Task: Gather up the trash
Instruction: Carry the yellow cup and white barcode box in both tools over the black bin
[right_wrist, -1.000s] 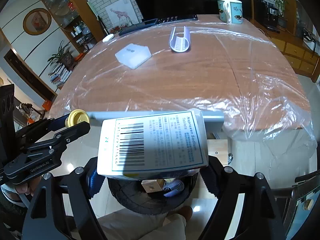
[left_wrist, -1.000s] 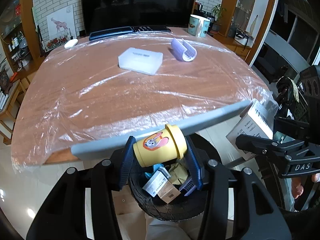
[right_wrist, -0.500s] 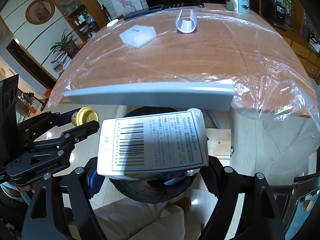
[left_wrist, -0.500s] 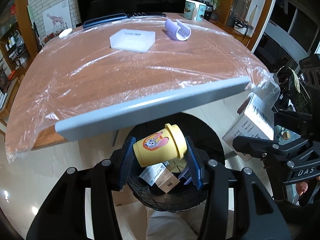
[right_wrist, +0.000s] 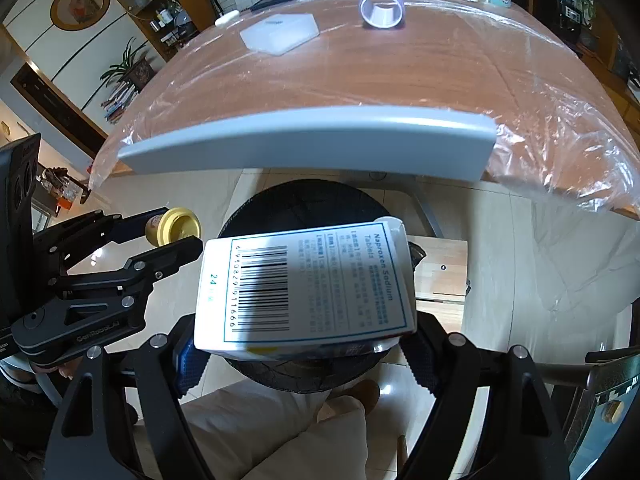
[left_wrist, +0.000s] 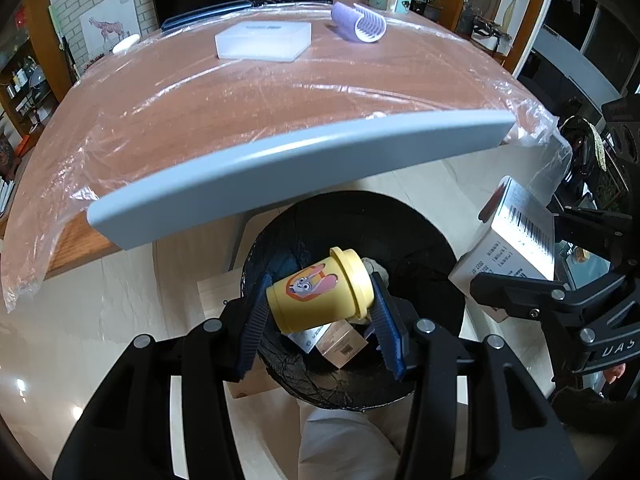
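Both my grippers hang over a black-lined trash bin (left_wrist: pixel 352 240) on the floor, just past the near edge of the desk (left_wrist: pixel 240 92).

My left gripper (left_wrist: pixel 320 300) is pinching a small yellow lidded cup (left_wrist: pixel 318 292) w/ a cartoon rabbit on it, held sideways, lid toward my right. The bin mouth is directly below it; a few cartons already lie at the bottom.

My right gripper (right_wrist: pixel 300 344) is clamped on a white medicine box (right_wrist: pixel 304 284), barcode face up, held flat across the jaws. The bin (right_wrist: pixel 300 200) shows beyond and under the box.

Step in hand, as I judge it: the drop, w/ both items carried to the bin and not yet released.

Next move calls for: spread each gripper so cup and box fall inside the rim. The box sits nearer the bin's near edge, so I'd likely nudge it fwd first.

Ahead on the desk remain a white flat box (left_wrist: pixel 264 40) and a purple roller (left_wrist: pixel 360 24).
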